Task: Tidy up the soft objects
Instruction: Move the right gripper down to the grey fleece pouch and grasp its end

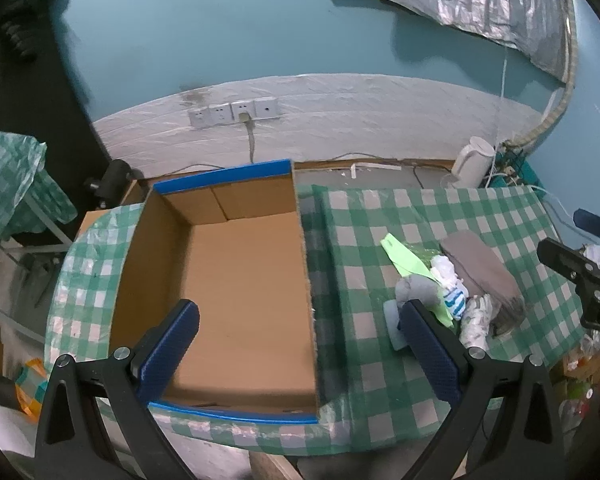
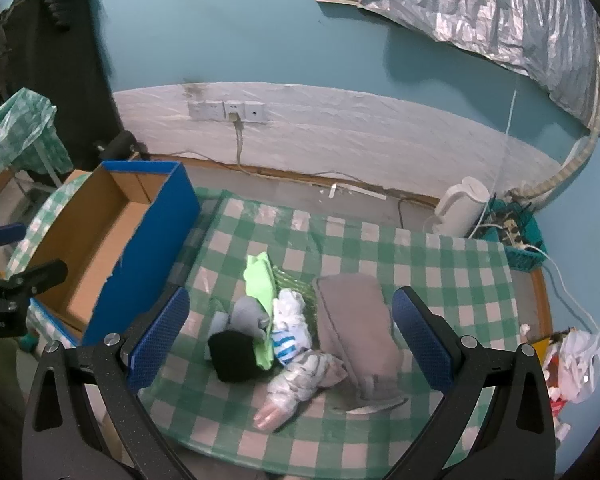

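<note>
Where the black sock (image 2: pixel 236 356) lies — left view hides it.

Legible text scarce. Right gripper (image 1: pixel 580 276), seen at right edge of left wrist view — pale letters on black body, only "D" clear, next letter cut off by frame edge. Left gripper (image 2: pixel 16 292), seen at left edge of right wrist view — faint pale marking on black body, too blurred to read. Cardboard box (image 1: pixel 236 280), wall sockets (image 1: pixel 233 112), white kettle (image 1: pixel 470 162) — no readable print.
</note>
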`<state>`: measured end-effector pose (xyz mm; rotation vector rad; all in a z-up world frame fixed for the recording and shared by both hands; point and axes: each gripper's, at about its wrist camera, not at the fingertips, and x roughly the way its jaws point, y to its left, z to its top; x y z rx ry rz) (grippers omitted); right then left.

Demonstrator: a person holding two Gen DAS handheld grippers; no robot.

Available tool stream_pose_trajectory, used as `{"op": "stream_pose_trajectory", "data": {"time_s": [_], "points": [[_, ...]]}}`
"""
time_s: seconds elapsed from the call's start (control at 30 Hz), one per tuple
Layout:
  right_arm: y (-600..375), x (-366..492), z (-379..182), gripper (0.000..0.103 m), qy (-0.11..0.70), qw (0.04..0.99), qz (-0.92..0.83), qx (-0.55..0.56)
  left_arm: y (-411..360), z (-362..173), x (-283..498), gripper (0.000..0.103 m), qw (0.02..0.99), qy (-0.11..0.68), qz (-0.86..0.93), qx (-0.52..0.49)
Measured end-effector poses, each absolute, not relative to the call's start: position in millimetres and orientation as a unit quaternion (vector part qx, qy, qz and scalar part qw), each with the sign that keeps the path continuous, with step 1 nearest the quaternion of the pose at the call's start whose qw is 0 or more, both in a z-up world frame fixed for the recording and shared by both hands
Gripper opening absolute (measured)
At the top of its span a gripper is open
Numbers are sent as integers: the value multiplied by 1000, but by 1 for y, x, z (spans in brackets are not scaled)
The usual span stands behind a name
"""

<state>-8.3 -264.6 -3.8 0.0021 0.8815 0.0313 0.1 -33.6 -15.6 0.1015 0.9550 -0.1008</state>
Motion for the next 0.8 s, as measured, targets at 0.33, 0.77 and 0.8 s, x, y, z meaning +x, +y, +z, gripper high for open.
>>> {"op": "stream_pose_trajectory", "data": {"time_s": [0.33,0.77,0.8], "points": [[-293,-7,-14,101,447,894,4,30,-71,-33,1,102,870,483,-68,78],[-333,-6,-52,101,493,869,-15,46,-123,-65,4,102,845,517,-93,106],[-336,-5,-56,101,496,867,-17,47,-126,-68,5,102,842,521,-94,108]]}}
